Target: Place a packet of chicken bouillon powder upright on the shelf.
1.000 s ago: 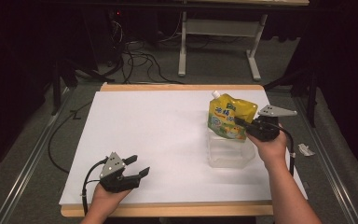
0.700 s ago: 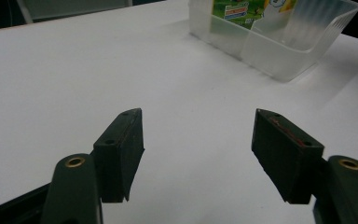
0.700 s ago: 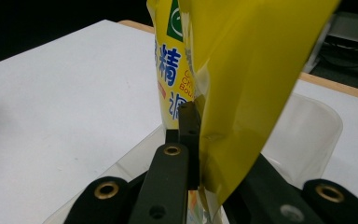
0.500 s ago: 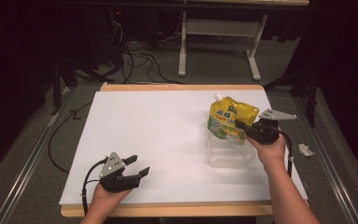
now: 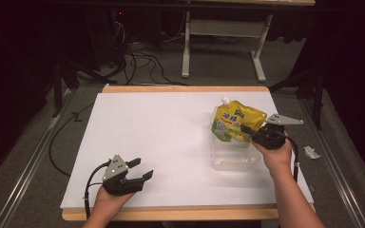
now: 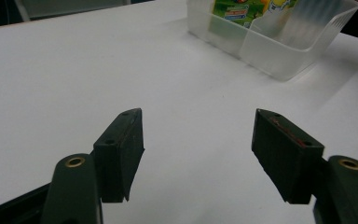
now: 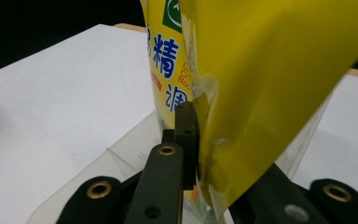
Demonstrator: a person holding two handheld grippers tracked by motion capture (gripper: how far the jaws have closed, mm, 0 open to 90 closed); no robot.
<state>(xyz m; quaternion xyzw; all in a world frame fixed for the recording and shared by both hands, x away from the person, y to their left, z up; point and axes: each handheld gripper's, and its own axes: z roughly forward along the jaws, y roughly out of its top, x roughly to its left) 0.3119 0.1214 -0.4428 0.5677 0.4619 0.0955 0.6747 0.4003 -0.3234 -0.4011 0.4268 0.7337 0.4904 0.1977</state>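
Observation:
A yellow spouted refill pouch [image 5: 235, 122] with blue lettering stands upright in a clear plastic bin [image 5: 233, 159] at the right of the white table. My right gripper [image 5: 245, 129] is shut on the pouch's right edge; in the right gripper view the yellow pouch [image 7: 270, 70] is pinched between the jaws, above the bin's clear wall [image 7: 121, 158]. My left gripper [image 5: 140, 170] rests near the table's front left, open, with nothing between its fingers [image 6: 121, 149]. In the left gripper view the bin [image 6: 279, 42] with the pouch [image 6: 237, 8] sits far ahead to the right.
The white table top [image 5: 161, 128] has a wooden edge [image 5: 171, 213] along the front. Cables [image 5: 138, 57] and a desk frame [image 5: 218, 28] lie on the floor beyond the table. A crumpled white scrap [image 5: 311, 152] lies off the right edge.
The right gripper and the pouch have sunk slightly lower into the bin. The left gripper has not moved.

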